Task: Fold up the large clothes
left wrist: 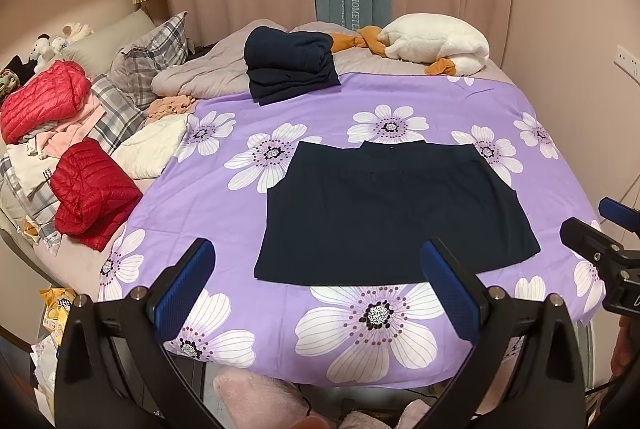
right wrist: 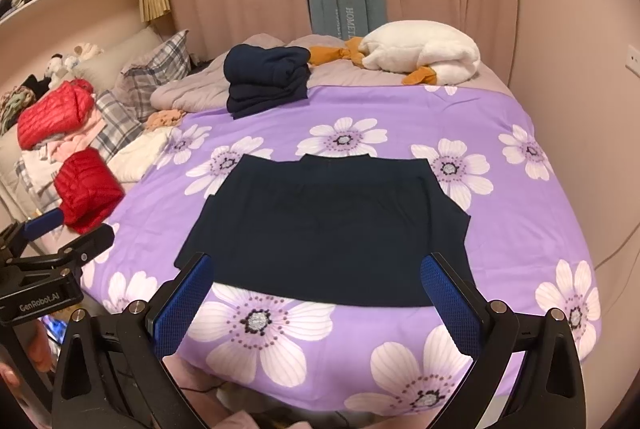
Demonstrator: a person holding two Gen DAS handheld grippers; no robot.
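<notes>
- Left wrist view: the left gripper (left wrist: 316,283) has its jaws spread wide with nothing between them; its blue pads (left wrist: 182,293) hang above the purple floral bedspread (left wrist: 224,197).
- The dark navy garment (left wrist: 388,211) lies flat on the bedspread, just ahead of the jaws, its near hem crossing the gap between them.
- Far beyond the jaws, a stack of folded navy clothes (left wrist: 290,67) sits by a white plush goose (left wrist: 436,43); red puffer jackets (left wrist: 94,191) lie well to the left.
- The right gripper (left wrist: 608,237) enters at the right edge.
- Right wrist view: the right gripper (right wrist: 316,287) is likewise wide open and holds nothing.
- The dark navy garment (right wrist: 332,225) spans the gap ahead of both fingertips, its near hem lying between them.
- The stack of folded navy clothes (right wrist: 268,81) lies far ahead; the left gripper (right wrist: 60,237) shows at the left, also parted.
</notes>
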